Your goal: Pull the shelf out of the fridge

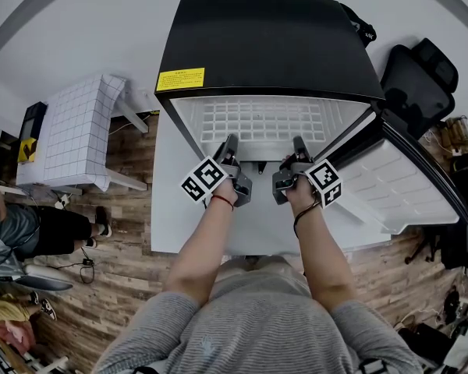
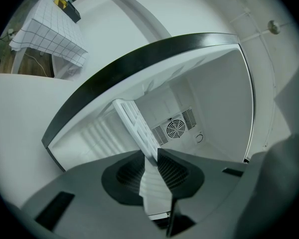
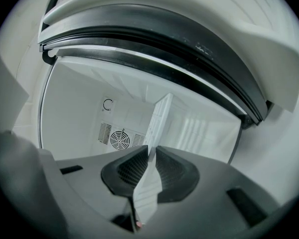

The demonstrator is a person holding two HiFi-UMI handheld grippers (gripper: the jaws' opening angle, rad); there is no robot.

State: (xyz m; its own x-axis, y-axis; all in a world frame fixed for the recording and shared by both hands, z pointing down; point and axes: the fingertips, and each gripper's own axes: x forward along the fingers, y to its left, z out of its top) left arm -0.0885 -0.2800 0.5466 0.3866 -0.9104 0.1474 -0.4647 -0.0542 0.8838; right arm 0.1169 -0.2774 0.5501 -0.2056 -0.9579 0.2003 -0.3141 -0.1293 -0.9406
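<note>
A: White plastic grid shelf (image 1: 261, 123), is it at the frame's centre, inside the open black fridge (image 1: 265, 41)?
B: Yes. The left gripper (image 1: 229, 148) and right gripper (image 1: 299, 148) each pinch its thin front edge between ribbed pads.

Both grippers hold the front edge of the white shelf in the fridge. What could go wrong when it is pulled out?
1. The left gripper and right gripper pinch only the thin front edge of the white grid shelf; it may slip free.
2. An uneven pull may skew it and jam it against the white inner walls of the black fridge.
</note>
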